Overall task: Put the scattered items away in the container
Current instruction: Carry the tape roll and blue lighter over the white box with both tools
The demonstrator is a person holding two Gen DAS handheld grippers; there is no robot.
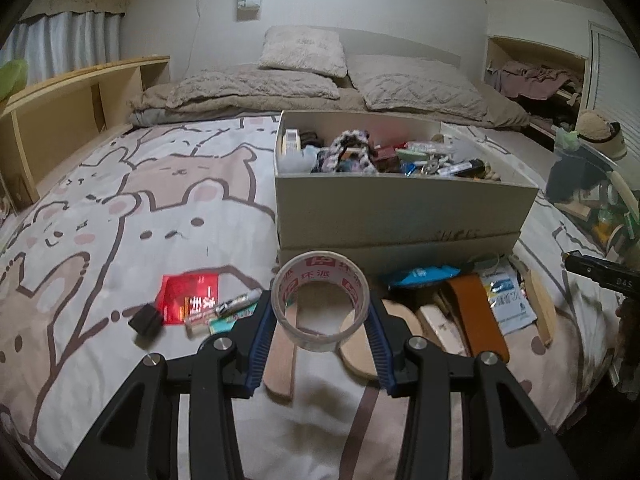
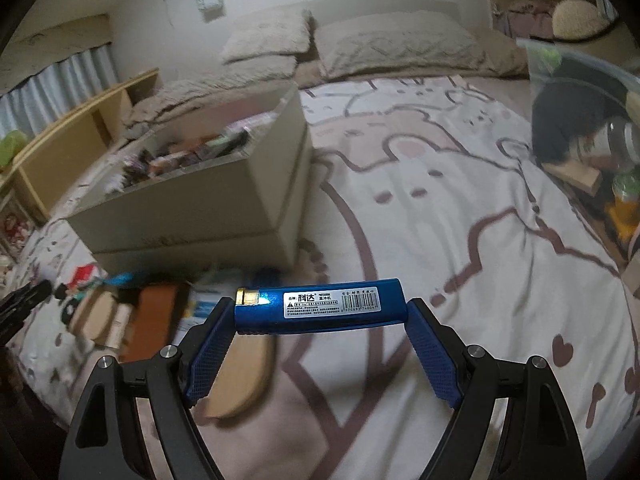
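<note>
The left hand-held gripper (image 1: 320, 320) is clamped across a light, stiff tape roll (image 1: 320, 300), the right hand-held gripper (image 2: 322, 312) end-to-end on a slick blue lighter (image 2: 320, 306), both at six o'clock from the box (image 1: 400, 204).

My left wrist view looks forward and downward along the left gripper (image 1: 320, 316) fingers, low over the patterned bedsheet (image 1: 120, 200), facing the headboard wall and pillows (image 1: 304, 50). The cardboard box (image 1: 400, 208) stands square-on just beyond the fingertips, its long side toward me.

My right wrist view looks along the right gripper (image 2: 320, 312) from further right, angled leftward, so the same cardboard box (image 2: 192, 200) appears corner-on at upper left, blurred.

Both views share the box, the scattered pile (image 1: 460, 304) at its foot, the pillows and the side shelf (image 1: 72, 96). The left view catches the right gripper's tip at its right edge.
</note>
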